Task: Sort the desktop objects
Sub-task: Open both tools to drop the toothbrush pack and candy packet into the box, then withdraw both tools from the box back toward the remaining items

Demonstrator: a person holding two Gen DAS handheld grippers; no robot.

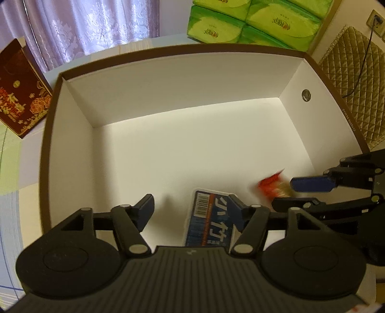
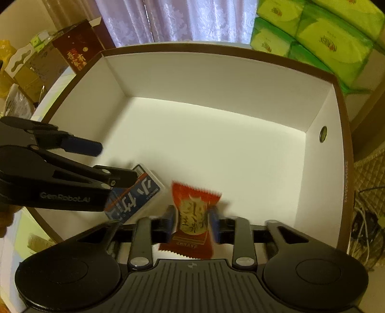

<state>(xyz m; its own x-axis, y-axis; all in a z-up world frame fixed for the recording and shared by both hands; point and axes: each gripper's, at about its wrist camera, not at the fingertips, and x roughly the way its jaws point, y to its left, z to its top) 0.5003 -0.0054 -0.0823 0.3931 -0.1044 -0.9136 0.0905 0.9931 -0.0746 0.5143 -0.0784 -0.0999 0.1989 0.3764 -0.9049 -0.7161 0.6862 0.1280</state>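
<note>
Left tool (image 1: 190, 209) hangs over the near end of a white-lined box with a brown rim (image 1: 168, 51), its blue-padded fingers (image 1: 145, 208) spread wide and holding nothing; below its right finger a flat blue packet (image 1: 209, 221) with a barcode and large white characters lies on the box floor. At the right edge of this view the right tool (image 1: 288, 191) reaches in sideways, with a blurred red and yellow sachet (image 1: 274, 184) at its tips. Outside the box stand a dark red carton with gold print (image 1: 19, 94) at the left and stacked green tissue packs (image 1: 252, 21) behind. From the right wrist, the right tool (image 2: 192, 222) has its blue pads (image 2: 169, 221) pinching a red snack sachet (image 2: 192, 216) with a zigzag top edge, a pale central picture and yellow characters, held upright over the near part of the box (image 2: 216, 51). Just left of it the blue packet (image 2: 137, 195) lies tilted, partly under the left tool (image 2: 105, 163), whose fingers stand apart.
</note>
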